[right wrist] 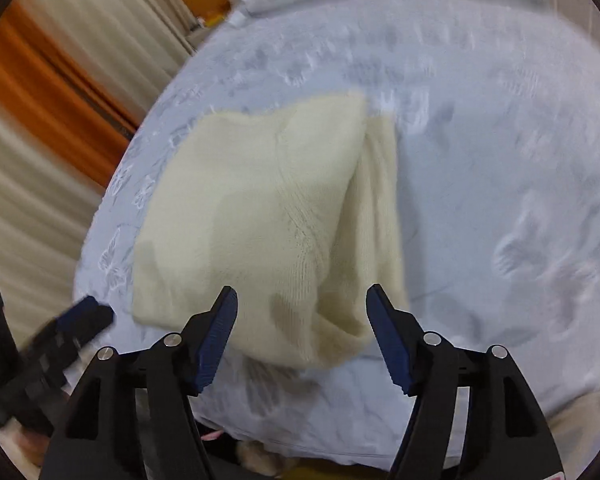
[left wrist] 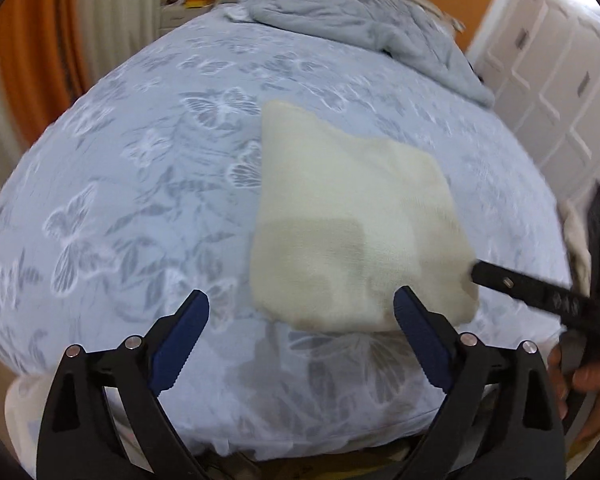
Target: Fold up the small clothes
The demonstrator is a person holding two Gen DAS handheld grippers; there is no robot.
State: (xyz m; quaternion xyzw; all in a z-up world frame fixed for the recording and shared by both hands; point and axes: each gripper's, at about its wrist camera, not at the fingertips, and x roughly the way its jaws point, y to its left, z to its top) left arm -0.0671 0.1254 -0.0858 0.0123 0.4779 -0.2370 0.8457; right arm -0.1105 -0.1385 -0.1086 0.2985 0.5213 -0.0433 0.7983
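Observation:
A cream knit garment (left wrist: 348, 220) lies folded flat on the pale blue butterfly-print bed cover (left wrist: 140, 184). It also shows in the right wrist view (right wrist: 260, 216), with a folded layer along its right side. My left gripper (left wrist: 302, 308) is open and empty, just above the garment's near edge. My right gripper (right wrist: 302, 304) is open and empty over the garment's near corner. The right gripper also shows in the left wrist view (left wrist: 512, 282), at the garment's right corner. The left gripper shows in the right wrist view (right wrist: 84, 316), by the garment's left corner.
A crumpled grey blanket (left wrist: 360, 24) lies at the far end of the bed. White cupboard doors (left wrist: 548, 80) stand to the right. Orange and white curtains (left wrist: 40, 40) hang on the left. The bed's near edge (left wrist: 300, 440) is just below my grippers.

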